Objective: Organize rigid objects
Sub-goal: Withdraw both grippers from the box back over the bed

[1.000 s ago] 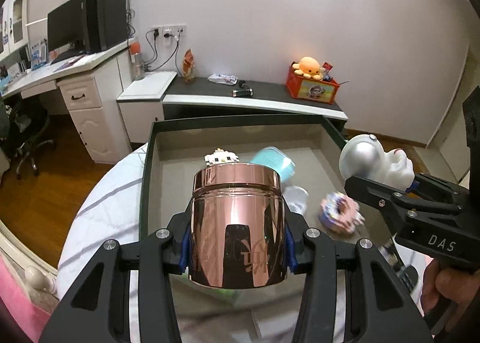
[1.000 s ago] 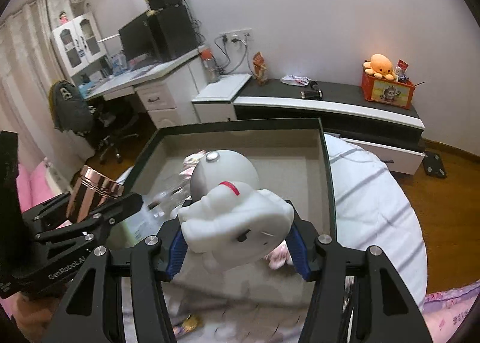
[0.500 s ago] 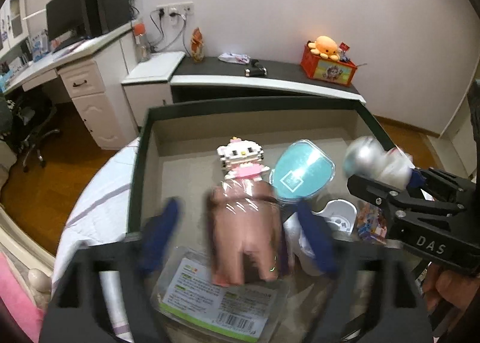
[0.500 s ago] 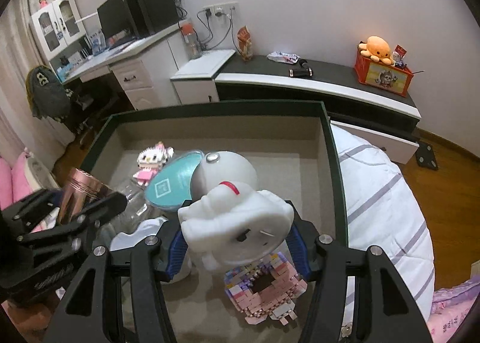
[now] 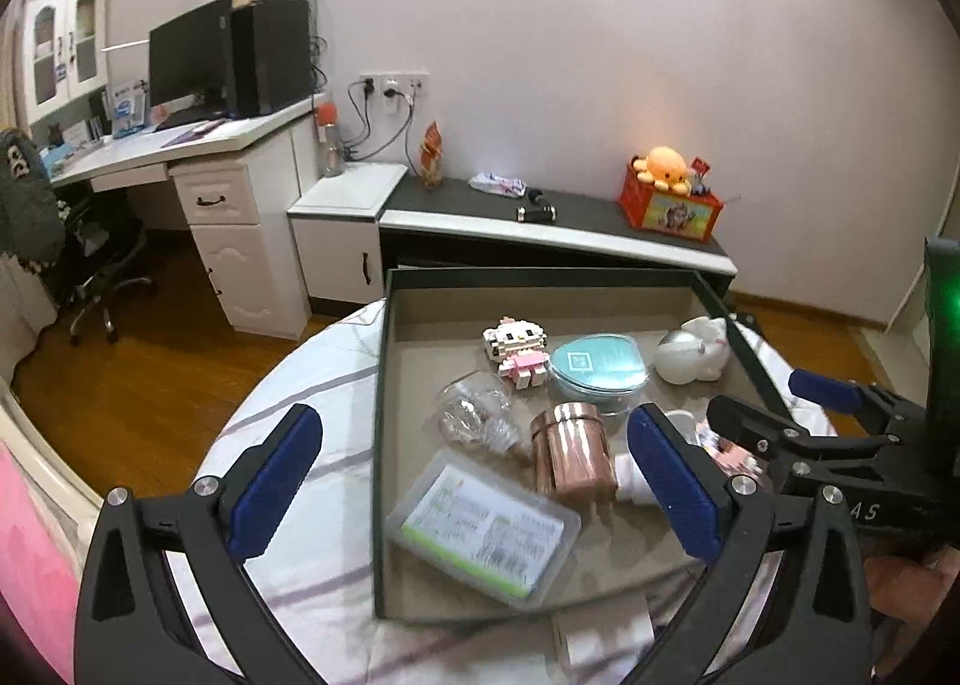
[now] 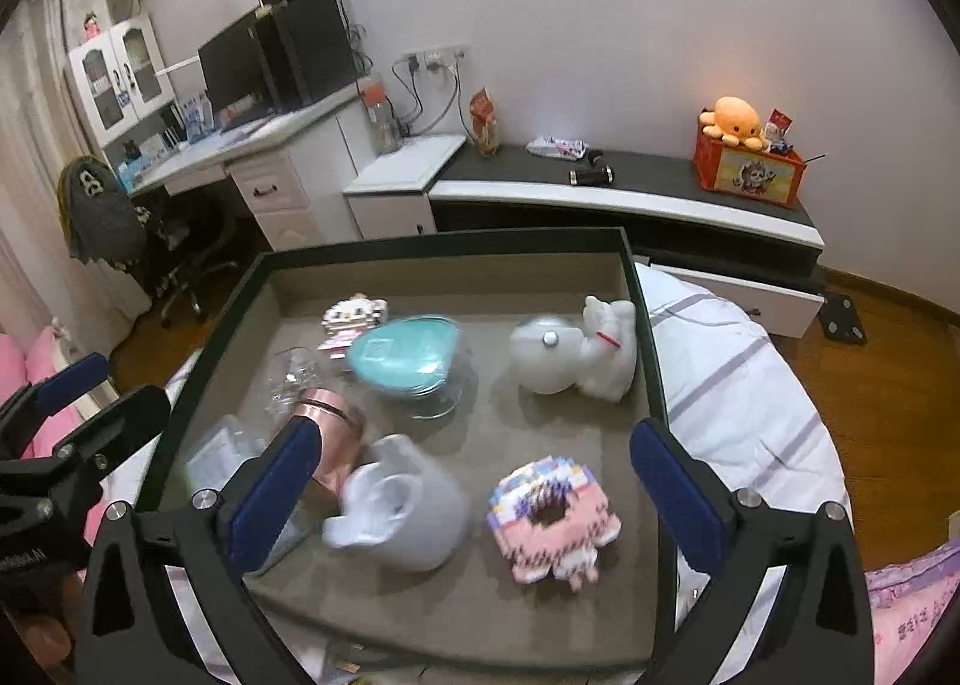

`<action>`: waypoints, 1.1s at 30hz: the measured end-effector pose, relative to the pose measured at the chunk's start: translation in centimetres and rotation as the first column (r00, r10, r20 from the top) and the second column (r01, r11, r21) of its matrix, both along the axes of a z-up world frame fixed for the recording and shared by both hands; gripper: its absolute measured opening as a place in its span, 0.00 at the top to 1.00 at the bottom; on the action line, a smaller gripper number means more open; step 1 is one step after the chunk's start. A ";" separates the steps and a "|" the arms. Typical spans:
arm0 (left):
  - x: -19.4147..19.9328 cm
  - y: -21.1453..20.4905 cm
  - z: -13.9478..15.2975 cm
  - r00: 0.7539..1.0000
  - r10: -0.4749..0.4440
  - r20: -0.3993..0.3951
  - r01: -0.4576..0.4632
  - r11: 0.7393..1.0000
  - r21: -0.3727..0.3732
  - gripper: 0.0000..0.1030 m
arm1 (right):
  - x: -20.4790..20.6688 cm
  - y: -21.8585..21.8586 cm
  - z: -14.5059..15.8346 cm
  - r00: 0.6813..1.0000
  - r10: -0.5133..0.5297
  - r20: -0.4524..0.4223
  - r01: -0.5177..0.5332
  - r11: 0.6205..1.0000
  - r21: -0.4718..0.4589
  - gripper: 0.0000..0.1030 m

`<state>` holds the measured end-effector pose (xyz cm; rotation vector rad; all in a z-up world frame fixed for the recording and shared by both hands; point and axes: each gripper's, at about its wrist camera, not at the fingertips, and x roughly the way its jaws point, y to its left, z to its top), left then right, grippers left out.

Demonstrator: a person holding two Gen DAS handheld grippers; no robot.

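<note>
Both sets of jaws opening wide, nothing between them: left gripper [image 5: 474,472] and right gripper [image 6: 474,490] hang over the tray [image 6: 642,325] on the bed. Copper tin [image 5: 573,454] upright near tray centre. White figurine [image 6: 576,352] lies at 2 o'clock by the right wall, w/ teal lid [image 6: 405,352] at its 9.

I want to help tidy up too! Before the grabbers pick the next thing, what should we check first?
1. Left gripper empty, jaws opening: ok.
2. Right gripper empty, jaws opening: ok.
3. Copper tin inside the tray: ok.
4. White figurine inside the tray, lying on its side: ok.
5. Everything settled: cannot tell, some things look blurred.
6. More things left outside the tray: cannot tell.
</note>
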<state>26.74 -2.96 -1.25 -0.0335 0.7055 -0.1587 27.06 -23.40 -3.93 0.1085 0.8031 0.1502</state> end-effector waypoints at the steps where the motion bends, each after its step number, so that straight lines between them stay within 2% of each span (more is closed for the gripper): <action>1: -0.7 0.3 0.3 1.000 0.004 0.007 -0.004 1.000 -0.003 0.00 | -0.6 0.0 0.3 1.000 -0.001 0.009 0.001 1.000 0.005 0.00; 11: -8.2 1.7 1.5 0.999 0.029 0.041 -0.028 1.000 -0.013 0.00 | -8.9 -0.7 3.8 0.992 -0.034 0.118 0.029 0.999 0.045 0.00; 17: -11.5 1.1 0.8 0.999 0.021 0.028 -0.020 1.000 -0.011 0.00 | -14.0 -1.7 4.2 0.989 -0.057 0.138 0.053 0.998 0.032 0.00; 21: -13.7 0.6 -0.3 1.000 0.007 0.007 -0.007 1.000 -0.026 0.00 | -17.7 -2.3 2.9 0.989 -0.074 0.126 0.070 0.997 0.038 0.00; 24: -14.8 0.2 -1.4 1.000 0.000 -0.016 -0.001 1.000 -0.020 0.00 | -19.8 -2.5 0.9 0.994 -0.072 0.085 0.069 0.997 0.032 0.00; 28: -15.6 -0.4 -2.6 0.998 -0.011 -0.055 0.010 1.000 -0.016 0.00 | -20.9 -2.8 -1.2 0.997 -0.069 0.029 0.069 0.997 0.024 0.00; 33: -16.4 -1.2 -3.1 0.998 -0.020 -0.061 0.020 1.000 -0.001 0.00 | -21.3 -3.2 -2.0 0.997 -0.069 0.018 0.069 0.997 0.018 0.00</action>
